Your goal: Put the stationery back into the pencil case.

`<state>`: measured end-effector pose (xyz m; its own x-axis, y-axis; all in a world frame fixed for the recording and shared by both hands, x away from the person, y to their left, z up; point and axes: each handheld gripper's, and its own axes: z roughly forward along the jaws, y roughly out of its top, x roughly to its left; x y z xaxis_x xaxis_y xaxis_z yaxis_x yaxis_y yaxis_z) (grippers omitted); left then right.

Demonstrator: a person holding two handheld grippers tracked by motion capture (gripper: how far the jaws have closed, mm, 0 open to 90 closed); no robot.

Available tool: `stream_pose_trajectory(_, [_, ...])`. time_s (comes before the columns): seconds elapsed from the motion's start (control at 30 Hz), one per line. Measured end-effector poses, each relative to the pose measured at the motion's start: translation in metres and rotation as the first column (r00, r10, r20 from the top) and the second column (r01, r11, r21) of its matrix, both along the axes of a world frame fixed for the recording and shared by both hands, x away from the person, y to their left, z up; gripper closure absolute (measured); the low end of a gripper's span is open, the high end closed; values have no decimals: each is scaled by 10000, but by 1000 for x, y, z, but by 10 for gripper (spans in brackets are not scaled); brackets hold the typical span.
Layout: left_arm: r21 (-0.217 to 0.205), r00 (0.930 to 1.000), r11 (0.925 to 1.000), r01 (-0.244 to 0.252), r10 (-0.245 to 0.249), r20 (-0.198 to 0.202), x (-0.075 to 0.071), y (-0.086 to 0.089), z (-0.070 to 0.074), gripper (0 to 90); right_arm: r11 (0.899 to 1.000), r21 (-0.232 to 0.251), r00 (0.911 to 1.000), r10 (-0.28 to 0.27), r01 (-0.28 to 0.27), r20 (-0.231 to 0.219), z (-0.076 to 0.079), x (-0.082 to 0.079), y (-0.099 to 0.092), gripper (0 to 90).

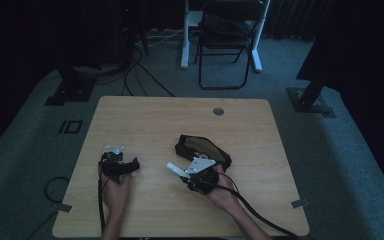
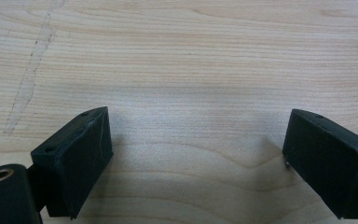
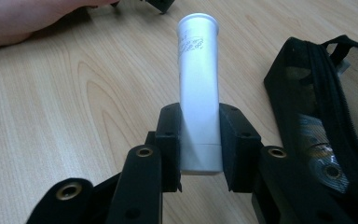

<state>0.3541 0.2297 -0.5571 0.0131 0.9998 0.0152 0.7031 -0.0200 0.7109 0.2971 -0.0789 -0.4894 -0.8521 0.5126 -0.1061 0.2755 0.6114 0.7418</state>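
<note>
A white tube [image 3: 197,79] with faint print near its far end sticks out from between the black jaws of my right gripper [image 3: 199,140], which is shut on it near its cap end. In the high view the white tube [image 1: 176,169] points left from the right gripper [image 1: 184,173], just in front of a black zip pouch [image 1: 202,149]. That pouch [image 3: 317,107] lies open at the right of the right gripper view. My left gripper [image 1: 136,164] rests on the table at the left, and its jaws [image 2: 193,158] stand open over bare wood.
The wooden table [image 1: 145,115] has a round cable hole [image 1: 218,111] near its far edge. A folding chair [image 1: 227,35] and desk legs stand on the carpet beyond. Cables trail from both grippers off the near edge.
</note>
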Motion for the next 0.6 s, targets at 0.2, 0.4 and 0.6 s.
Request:
stream_pose_trajectory(0.2, [1, 10000, 10000, 0, 0, 1, 0, 0, 0, 83, 10000, 7, 10000, 36, -36, 37, 3, -1, 0, 715])
stream_pose_trajectory(0.4, [0, 10000, 10000, 0, 0, 2, 0, 0, 0, 83, 10000, -1, 9999, 28, -28, 139, 7, -1, -2, 715])
stream_pose_trajectory(0.6, [-1, 10000, 10000, -1, 1, 3, 0, 0, 0, 83, 10000, 25, 9996, -8, 7, 272, 12, -1, -5, 715])
